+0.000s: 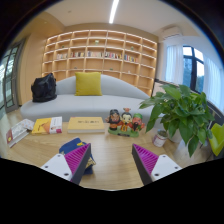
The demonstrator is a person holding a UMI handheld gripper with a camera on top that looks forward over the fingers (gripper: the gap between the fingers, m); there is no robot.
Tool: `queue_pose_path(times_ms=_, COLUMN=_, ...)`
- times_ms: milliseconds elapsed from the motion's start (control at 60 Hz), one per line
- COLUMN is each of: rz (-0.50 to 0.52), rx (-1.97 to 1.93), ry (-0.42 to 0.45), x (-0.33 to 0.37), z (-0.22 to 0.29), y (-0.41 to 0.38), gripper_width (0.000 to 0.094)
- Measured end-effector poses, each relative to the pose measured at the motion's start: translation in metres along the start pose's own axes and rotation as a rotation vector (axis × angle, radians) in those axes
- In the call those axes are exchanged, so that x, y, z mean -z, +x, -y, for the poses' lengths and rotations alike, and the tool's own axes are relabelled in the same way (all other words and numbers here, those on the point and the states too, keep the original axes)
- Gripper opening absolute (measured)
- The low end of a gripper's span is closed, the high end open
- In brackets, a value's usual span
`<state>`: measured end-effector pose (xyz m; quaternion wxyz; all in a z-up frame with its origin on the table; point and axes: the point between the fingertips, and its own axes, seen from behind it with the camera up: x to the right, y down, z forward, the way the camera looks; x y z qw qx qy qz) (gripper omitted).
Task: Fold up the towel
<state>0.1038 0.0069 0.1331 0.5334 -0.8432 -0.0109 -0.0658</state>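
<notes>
Hovering gripper [111, 160] spread, holding nothing | smooth wooden table [112, 146] | leafy plant [182, 108]

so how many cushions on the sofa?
1: a yellow cushion on the sofa, right of the black bag. Others may hide behind the bag. Gripper open, holding nothing.

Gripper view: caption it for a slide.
Open gripper held above a wooden table, facing a potted plant and grey sofa; no towel visible.
</notes>
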Motion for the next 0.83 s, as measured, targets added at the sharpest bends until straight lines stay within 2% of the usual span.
queue_pose_path(times_ms=417, rz=0.021, rx=0.014, ry=-0.008, x=0.177, z=-0.032, y=-0.07, gripper_width=0.0857)
queue_pose_path(times_ms=617, rz=0.048, rx=0.014, ry=0.016, x=0.216, z=-0.039, y=-0.086, gripper_width=0.0854)
queue_pose_path(times_ms=833, rz=0.036, rx=0.011, ry=0.037, x=0.228, z=-0.039, y=-0.081, gripper_width=0.0854)
